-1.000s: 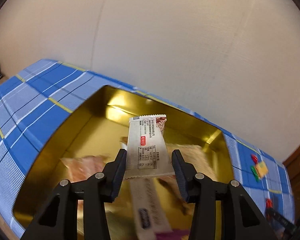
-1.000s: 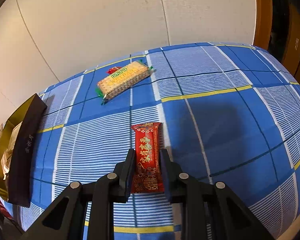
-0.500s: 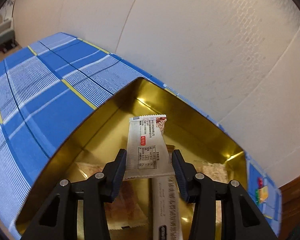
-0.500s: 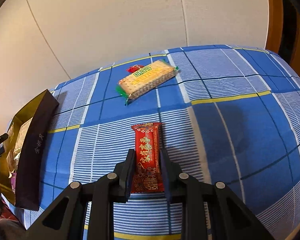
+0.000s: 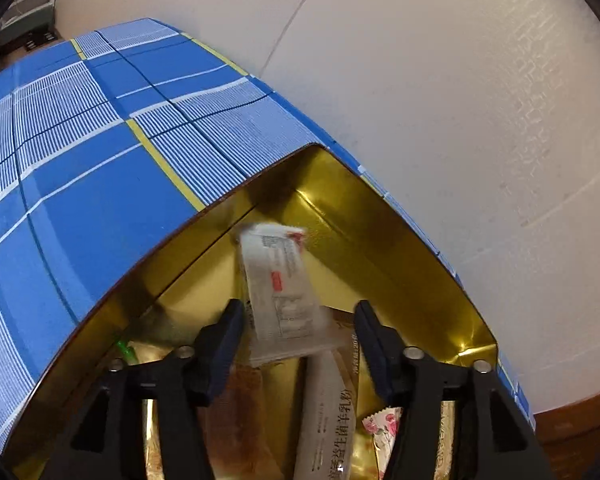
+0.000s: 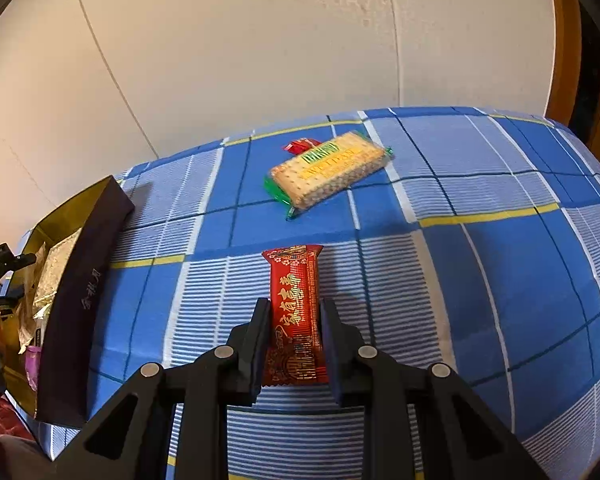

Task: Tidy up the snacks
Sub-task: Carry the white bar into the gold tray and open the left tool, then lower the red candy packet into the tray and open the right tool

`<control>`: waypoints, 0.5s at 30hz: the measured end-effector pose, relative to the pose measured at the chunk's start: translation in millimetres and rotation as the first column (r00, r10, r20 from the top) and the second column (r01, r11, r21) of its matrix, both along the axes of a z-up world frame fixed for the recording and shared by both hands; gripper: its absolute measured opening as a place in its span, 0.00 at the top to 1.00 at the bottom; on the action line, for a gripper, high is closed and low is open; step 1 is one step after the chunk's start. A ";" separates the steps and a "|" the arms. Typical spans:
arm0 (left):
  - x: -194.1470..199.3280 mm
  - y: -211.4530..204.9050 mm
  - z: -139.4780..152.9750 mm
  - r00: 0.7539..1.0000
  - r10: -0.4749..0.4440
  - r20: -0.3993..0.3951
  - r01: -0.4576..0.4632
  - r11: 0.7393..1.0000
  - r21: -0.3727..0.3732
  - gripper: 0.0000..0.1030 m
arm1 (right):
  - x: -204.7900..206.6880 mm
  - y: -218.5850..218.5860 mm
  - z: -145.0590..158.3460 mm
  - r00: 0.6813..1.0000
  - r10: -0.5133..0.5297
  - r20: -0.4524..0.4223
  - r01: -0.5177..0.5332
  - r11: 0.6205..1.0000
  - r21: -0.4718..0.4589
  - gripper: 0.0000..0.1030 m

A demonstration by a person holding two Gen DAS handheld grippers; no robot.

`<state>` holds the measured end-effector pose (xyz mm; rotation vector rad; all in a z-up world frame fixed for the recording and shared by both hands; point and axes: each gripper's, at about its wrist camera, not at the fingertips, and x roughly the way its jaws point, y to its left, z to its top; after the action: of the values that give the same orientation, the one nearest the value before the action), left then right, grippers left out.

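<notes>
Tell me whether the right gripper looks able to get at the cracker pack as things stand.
Probably not yet: the right gripper is shut on the red snack bar. The path across the tablecloth to the cracker pack looks free otherwise.

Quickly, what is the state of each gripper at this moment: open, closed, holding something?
Left gripper: jaws opening, white snack sachet between them, released over the gold tin box.
Right gripper: closed on the red foil snack packet.
</notes>
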<state>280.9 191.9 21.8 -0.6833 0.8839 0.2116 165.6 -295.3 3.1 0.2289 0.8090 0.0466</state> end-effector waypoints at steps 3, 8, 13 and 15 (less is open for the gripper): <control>-12.8 -1.6 6.5 0.999 -0.010 0.037 0.011 1.000 -0.010 0.34 | 0.2 5.1 0.7 1.000 0.016 0.010 -0.016 1.000 0.005 0.76; -31.9 -5.6 15.4 0.999 -0.014 0.041 0.014 1.000 0.015 0.20 | 0.9 17.0 2.5 0.999 0.048 0.023 -0.049 0.999 0.011 0.76; -44.3 -7.7 24.6 0.999 -0.020 0.049 0.015 0.996 0.090 0.20 | -1.8 29.4 7.7 0.995 0.088 0.049 -0.088 0.996 0.001 0.76; -47.0 -12.3 29.1 0.998 -0.031 0.048 0.023 0.988 0.150 0.20 | -3.5 33.1 9.8 0.993 0.098 0.057 -0.098 0.995 -0.005 0.76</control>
<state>233.9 179.6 51.0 -0.5352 0.8200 0.2330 162.1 -262.2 12.9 0.1848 0.7625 0.1444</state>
